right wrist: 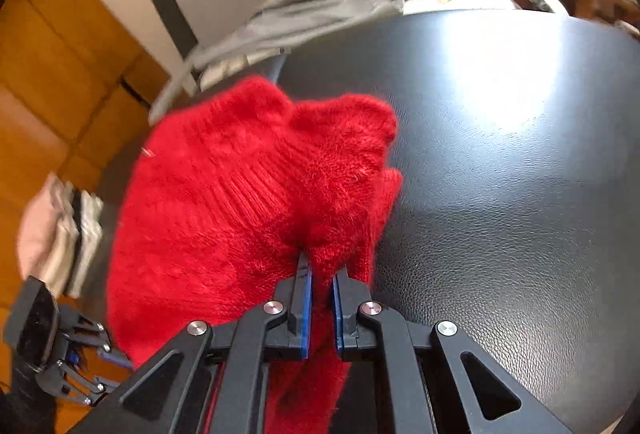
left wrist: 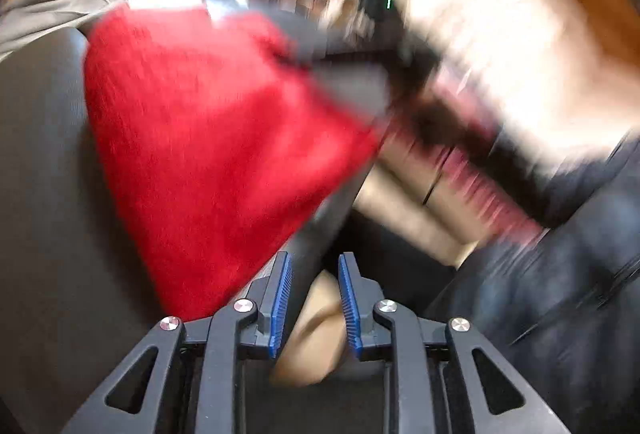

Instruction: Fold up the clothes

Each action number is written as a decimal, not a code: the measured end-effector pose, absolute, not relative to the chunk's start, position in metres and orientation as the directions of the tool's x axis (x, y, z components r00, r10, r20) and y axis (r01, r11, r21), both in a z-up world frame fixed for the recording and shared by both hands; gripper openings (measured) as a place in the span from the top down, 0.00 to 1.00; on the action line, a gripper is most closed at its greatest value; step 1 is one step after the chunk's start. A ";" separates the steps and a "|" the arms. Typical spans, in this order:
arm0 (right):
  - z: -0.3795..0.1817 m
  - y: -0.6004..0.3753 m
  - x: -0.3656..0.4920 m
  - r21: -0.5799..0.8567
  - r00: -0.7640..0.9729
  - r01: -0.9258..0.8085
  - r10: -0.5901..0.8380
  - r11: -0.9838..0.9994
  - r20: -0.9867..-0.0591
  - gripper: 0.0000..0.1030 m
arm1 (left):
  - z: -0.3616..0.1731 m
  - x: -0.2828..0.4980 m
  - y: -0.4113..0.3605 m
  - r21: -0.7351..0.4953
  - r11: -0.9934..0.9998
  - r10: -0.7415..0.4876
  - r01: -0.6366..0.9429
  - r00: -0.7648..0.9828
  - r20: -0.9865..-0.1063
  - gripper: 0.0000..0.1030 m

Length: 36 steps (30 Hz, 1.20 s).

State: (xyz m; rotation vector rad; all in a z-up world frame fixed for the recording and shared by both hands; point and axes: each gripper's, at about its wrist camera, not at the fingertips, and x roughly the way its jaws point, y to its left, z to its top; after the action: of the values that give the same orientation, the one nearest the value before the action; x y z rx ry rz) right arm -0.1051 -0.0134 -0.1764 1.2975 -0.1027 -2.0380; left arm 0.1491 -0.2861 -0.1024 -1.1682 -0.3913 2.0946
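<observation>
Our right gripper (right wrist: 320,274) is pinching the fluffy red knitted sweater (right wrist: 240,201), bunched up over the edge of the round black leather table (right wrist: 500,173). Our left gripper (left wrist: 314,266) has its jaws apart, holding nothing. Grey clothes (right wrist: 304,13) lie behind.

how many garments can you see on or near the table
3, maybe more. A red sweater held in the right gripper at the table's near edge; grey clothing heaped at the far edge; a pale folded stack lower left, garments not separable.
</observation>
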 end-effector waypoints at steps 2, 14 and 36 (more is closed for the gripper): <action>-0.183 -0.013 -0.107 0.424 -0.235 0.509 -0.595 -0.749 -0.769 0.91 | -0.093 0.134 -0.303 -0.599 -0.705 0.706 -0.381 -0.462 -0.537 0.77; -0.187 0.013 -0.103 0.496 -0.230 0.477 -0.648 -0.725 -0.726 0.84 | -0.113 0.008 -0.272 -0.536 -0.804 0.581 -0.259 -0.537 -0.612 0.76; -0.212 0.042 0.026 0.475 0.000 0.592 -0.589 -0.651 -0.808 0.95 | -0.125 0.023 -0.254 -0.496 -0.824 0.553 -0.273 -0.574 -0.603 0.76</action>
State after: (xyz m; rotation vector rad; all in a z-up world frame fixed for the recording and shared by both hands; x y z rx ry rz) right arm 0.0256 0.0416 -0.2119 1.4319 0.0028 -1.7743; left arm 0.0227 -0.2538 -0.1254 -1.0836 -0.4857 2.3820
